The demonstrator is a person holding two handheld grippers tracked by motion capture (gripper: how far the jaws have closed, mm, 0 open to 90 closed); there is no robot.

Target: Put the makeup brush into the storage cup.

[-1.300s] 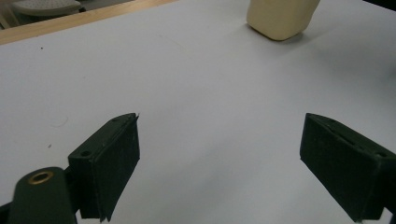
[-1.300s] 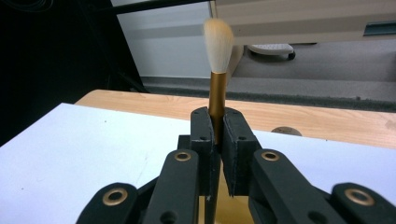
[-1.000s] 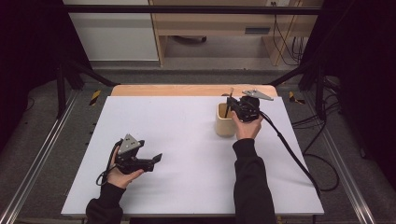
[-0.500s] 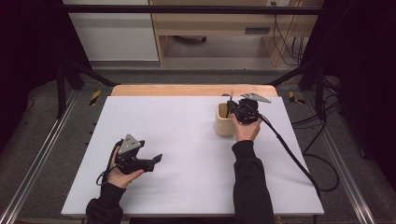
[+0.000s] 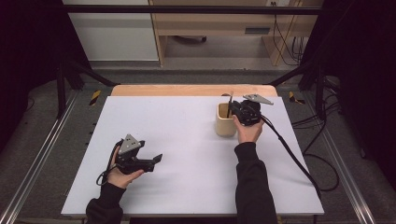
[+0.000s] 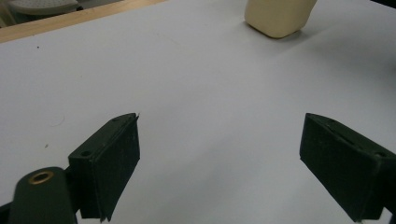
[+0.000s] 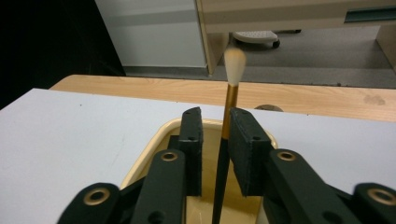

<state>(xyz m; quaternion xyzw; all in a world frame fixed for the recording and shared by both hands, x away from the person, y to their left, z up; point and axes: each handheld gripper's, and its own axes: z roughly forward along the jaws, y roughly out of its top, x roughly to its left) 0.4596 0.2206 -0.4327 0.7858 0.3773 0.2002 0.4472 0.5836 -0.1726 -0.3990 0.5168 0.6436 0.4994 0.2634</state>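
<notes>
A beige cup [image 5: 225, 125] stands on the right half of the white table [image 5: 187, 140]. A brush [image 7: 229, 107] with a dark handle, an orange ferrule and pale bristles stands upright in it. My right gripper [image 7: 215, 116] sits over the cup [image 7: 154, 140] with the brush handle between its jaws. The jaws have just been opening: a gap shows on the left of the handle, so the pads no longer press on it. In the high view the right gripper [image 5: 236, 108] is level with the cup's rim and the brush [image 5: 230, 99] rises beside it. My left gripper [image 5: 158, 158] hovers low at the front left, its jaws wide open and empty [image 6: 219, 135].
A wooden strip [image 5: 191, 90] borders the table's far edge. Beyond it stand a white cabinet [image 5: 112, 32] and a wooden desk [image 5: 224, 23]. The right gripper's cable [image 5: 299, 163] trails over the table's right side. The cup [image 6: 278, 18] shows far ahead in the left gripper view.
</notes>
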